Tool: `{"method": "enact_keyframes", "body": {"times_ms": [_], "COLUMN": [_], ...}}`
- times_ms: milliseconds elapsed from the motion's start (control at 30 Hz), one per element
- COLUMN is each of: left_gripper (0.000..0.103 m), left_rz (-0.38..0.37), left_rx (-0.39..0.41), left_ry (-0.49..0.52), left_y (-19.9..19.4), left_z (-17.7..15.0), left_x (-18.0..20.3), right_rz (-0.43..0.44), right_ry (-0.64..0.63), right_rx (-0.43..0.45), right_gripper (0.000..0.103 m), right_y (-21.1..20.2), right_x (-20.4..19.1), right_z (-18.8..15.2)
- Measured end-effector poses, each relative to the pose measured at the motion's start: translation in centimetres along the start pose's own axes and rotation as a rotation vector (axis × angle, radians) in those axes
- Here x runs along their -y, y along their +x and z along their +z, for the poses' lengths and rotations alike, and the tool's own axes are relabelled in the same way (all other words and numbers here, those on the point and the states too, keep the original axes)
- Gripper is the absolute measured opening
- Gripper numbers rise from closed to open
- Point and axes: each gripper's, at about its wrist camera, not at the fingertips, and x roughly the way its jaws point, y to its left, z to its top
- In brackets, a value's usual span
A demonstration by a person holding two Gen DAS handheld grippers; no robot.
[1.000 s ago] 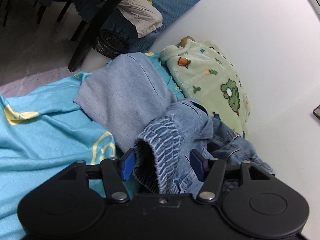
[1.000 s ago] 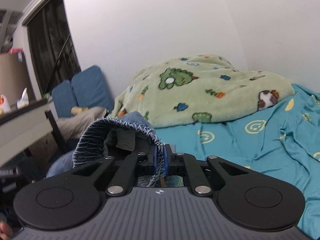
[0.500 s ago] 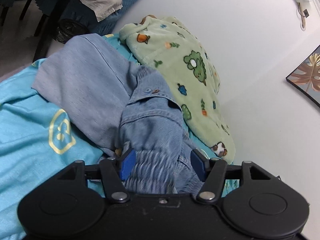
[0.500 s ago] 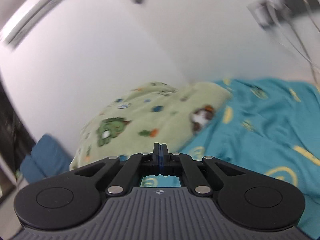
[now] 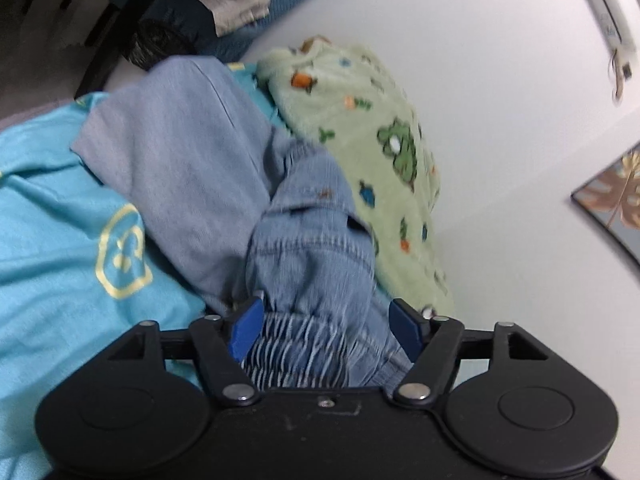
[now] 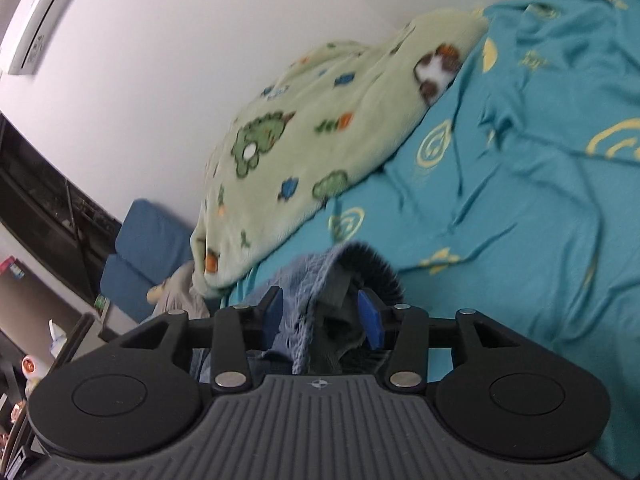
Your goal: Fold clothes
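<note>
Blue denim jeans point(image 5: 312, 240) lie bunched on the teal bedsheet point(image 5: 60, 200). Their gathered elastic waistband sits between the blue pads of my left gripper point(image 5: 326, 328), whose jaws are opening; a narrow gap shows at the right pad. A lighter grey-blue cloth point(image 5: 180, 152) stretches away beyond the denim. In the right wrist view, a rumpled edge of the waistband point(image 6: 320, 280) rises between the pads of my right gripper point(image 6: 322, 316). Its jaws are opening too, and neither pad presses the cloth.
A green fleece blanket point(image 6: 312, 128) with animal prints lies along the white wall, right beside the jeans. Blue cushions point(image 6: 144, 248) and dark furniture legs point(image 5: 120, 32) stand past the bed's end. A framed picture point(image 5: 612, 204) hangs on the wall. Rumpled teal bedsheet point(image 6: 520, 200) spreads to the right.
My right gripper, shut on the waistband a second ago, rolled and dropped, and now stands open with the waistband between its pads. The left jaws have spread a little around the denim.
</note>
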Motion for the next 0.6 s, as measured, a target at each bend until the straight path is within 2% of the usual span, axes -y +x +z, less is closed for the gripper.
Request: {"method": "enact_keyframes", "body": {"times_ms": [100,200,400,500,567,600], "left_gripper": [0.067,0.067,0.067,0.07,0.072,0.072], "left_rz": [-0.002,0.003,0.013,0.012,0.017,0.02], "left_rx": [-0.021,-0.035,-0.05,-0.047,-0.052,-0.056], "left_ry": [0.044,0.091,0.155,0.168,0.166,0.164], "left_y": [0.7,1.2,1.9,1.9,2.2,2.4], "left_z": [-0.5,-1.0,-1.6,-1.8,-1.9,-2.0], "left_x": [0.6,1.1,1.9,2.0,2.0,1.9], "right_rz": [0.045,0.024,0.024,0.023,0.023,0.022], "right_ry": [0.068,0.083,0.091,0.101,0.101,0.098], "right_rx": [0.002,-0.011,-0.014,-0.032,-0.039,-0.038], "right_gripper": [0.047,0.051,0.046,0.033,0.013,0.012], "right_y": [1.1,2.2,3.7,4.4,4.6,4.5], "right_x": [0.8,1.1,1.7,2.0,2.1,2.0], "right_z": [0.2,0.7,1.4,1.4,1.2,1.1]}}
